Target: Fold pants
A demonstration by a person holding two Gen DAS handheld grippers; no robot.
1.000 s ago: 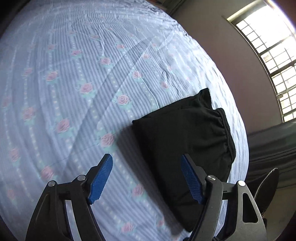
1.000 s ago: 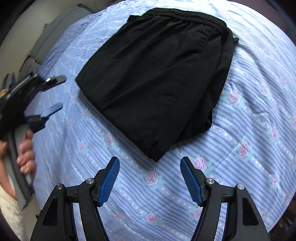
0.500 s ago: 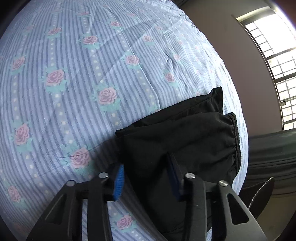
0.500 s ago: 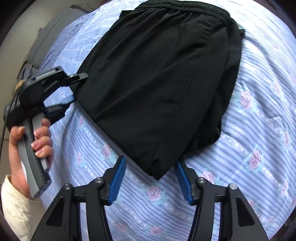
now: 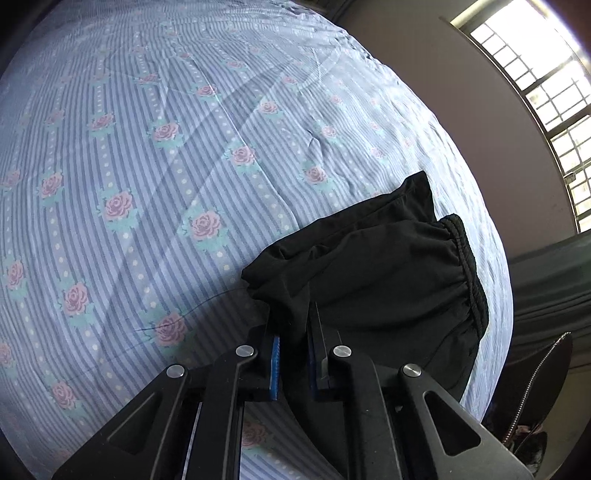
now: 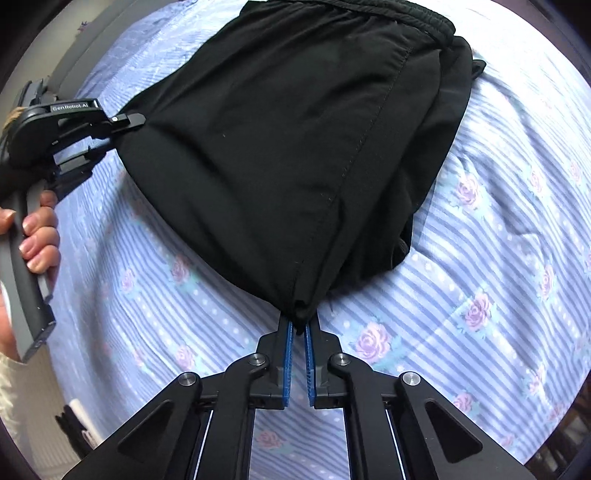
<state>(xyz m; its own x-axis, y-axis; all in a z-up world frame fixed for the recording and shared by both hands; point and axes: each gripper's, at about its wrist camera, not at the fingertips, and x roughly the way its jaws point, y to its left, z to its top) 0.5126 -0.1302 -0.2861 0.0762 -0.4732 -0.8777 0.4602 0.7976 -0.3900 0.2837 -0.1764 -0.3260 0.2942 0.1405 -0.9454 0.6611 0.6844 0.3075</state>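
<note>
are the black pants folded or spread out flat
Folded: the black pants lie in stacked layers on the floral bedsheet, waistband at one end.

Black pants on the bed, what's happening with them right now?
A person is folding the black pants on the flowered bedsheet with a handheld gripper in each hand. The right gripper is shut on the near corner of the partly folded pants. The left gripper is closing on the neighbouring corner, with fabric between its fingers. The elastic waistband lies at the far end.

hidden: left gripper (image 6: 122, 123) tips behind pants (image 6: 295, 147) | cut off: hand (image 6: 35, 229), window (image 5: 535, 92)
</note>
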